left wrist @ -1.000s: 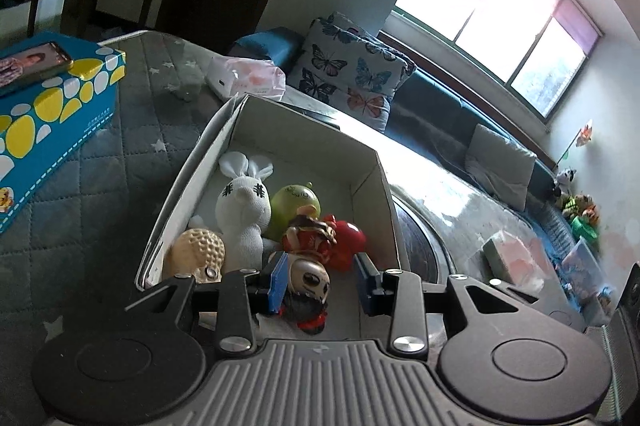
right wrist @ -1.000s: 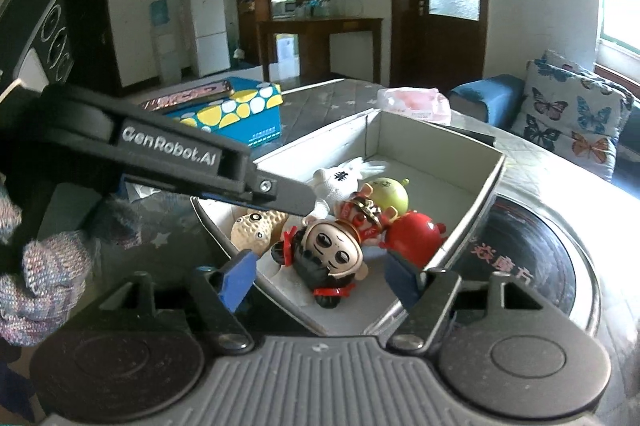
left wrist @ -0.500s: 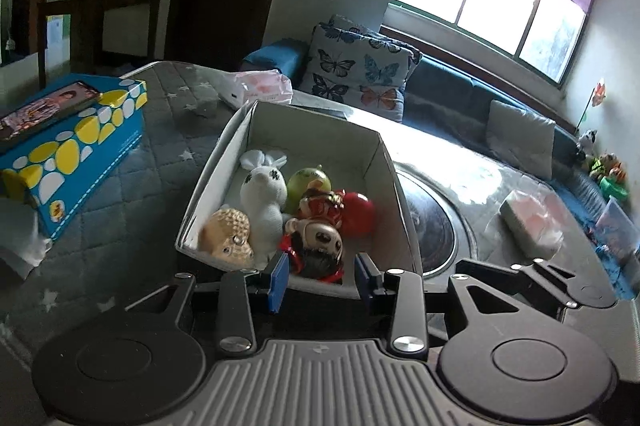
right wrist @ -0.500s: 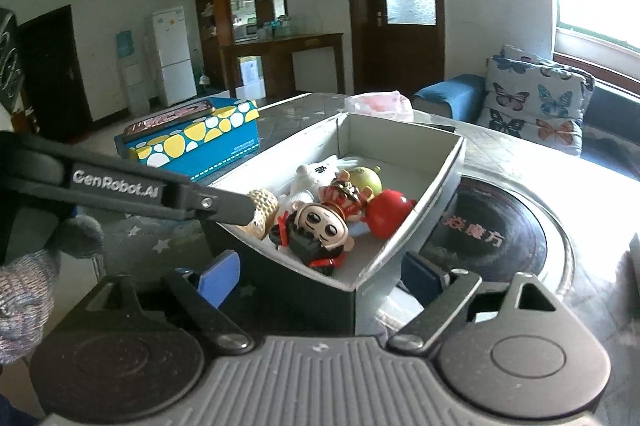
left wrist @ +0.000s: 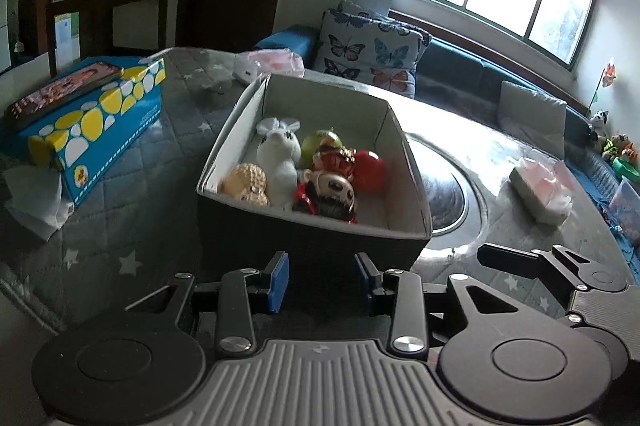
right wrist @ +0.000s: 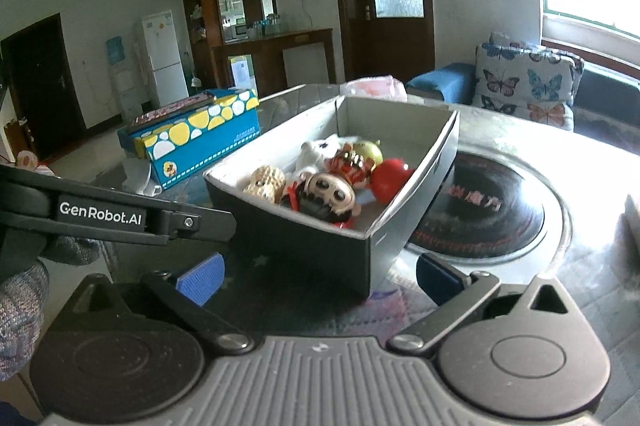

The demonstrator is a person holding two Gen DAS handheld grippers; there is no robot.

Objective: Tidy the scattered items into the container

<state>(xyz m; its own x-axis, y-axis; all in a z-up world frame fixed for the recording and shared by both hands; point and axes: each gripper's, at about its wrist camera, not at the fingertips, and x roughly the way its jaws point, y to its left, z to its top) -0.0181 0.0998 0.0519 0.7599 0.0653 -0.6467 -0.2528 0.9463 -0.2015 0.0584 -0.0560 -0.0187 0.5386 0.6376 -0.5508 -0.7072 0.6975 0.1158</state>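
A black cardboard box (left wrist: 332,105) with pale inner walls stands on the table and holds several toys. Among them are a white rabbit (left wrist: 278,149), a tan knitted toy (left wrist: 246,183), a big-headed doll (left wrist: 330,191), a green toy (left wrist: 320,141) and a red ball (left wrist: 370,165). My left gripper (left wrist: 322,278) hovers just short of the box's near wall, its jaws closing a little on nothing. My right gripper (right wrist: 320,276) faces the box's near corner (right wrist: 368,250), jaws opening wide and empty. The doll (right wrist: 328,193) lies inside the box.
A blue and yellow tissue box (left wrist: 92,121) with a phone (left wrist: 60,89) on top stands left of the box, crumpled tissue (left wrist: 36,193) beside it. Pink tissue packs (left wrist: 276,61) (left wrist: 540,185) lie behind and to the right. A round dark hob (right wrist: 480,209) is set into the table.
Both grippers have drawn back from inside the box to just in front of it. The doll stays in the box. The right jaws have spread much wider.
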